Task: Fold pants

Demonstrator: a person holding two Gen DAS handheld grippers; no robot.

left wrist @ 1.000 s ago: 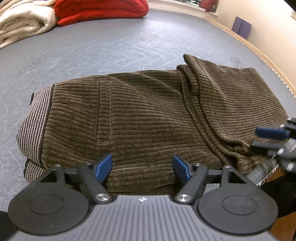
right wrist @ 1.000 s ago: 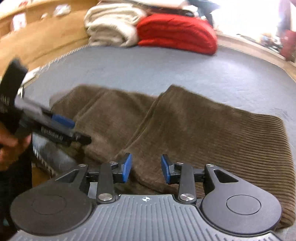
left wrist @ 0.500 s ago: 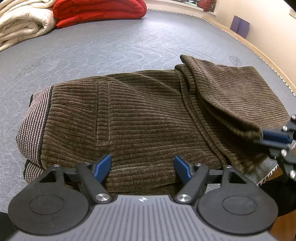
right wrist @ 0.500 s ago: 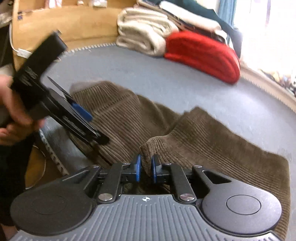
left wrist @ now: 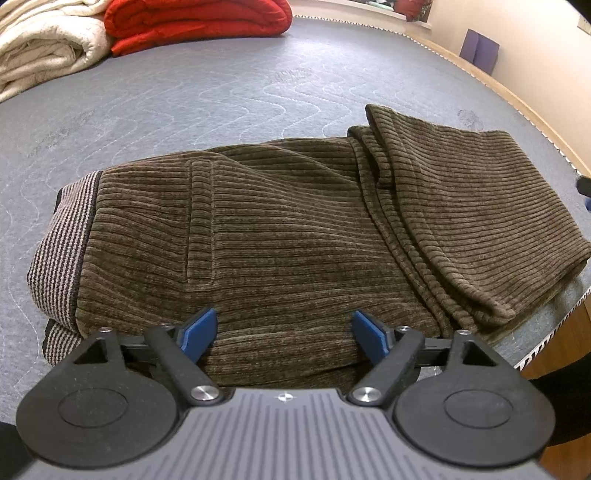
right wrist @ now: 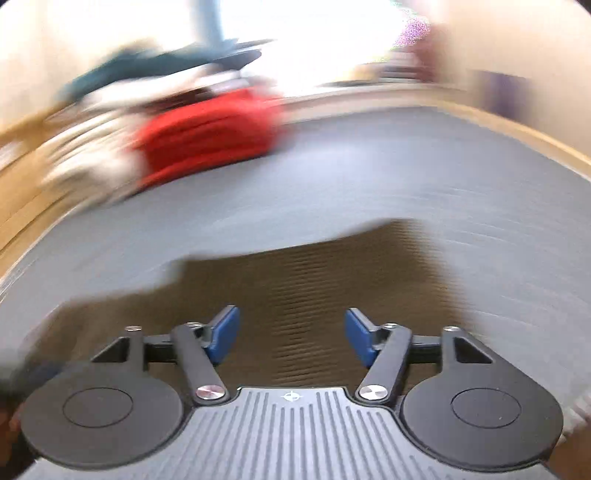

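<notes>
Brown corduroy pants lie folded on the grey quilted mattress, striped waistband at the left and the leg ends doubled over at the right. My left gripper is open and empty, hovering over the pants' near edge. My right gripper is open and empty above the pants; this view is heavily motion-blurred. A dark sliver of the right gripper shows at the right edge of the left wrist view.
A red folded blanket and a cream one sit at the far side of the mattress. The mattress edge and wooden frame run along the right. The red blanket also shows blurred in the right wrist view.
My right gripper, which had pinched the leg fold half a second ago, has opened and let it go, then swung away fast. The fold now lies flat. My left gripper stayed open and still.
</notes>
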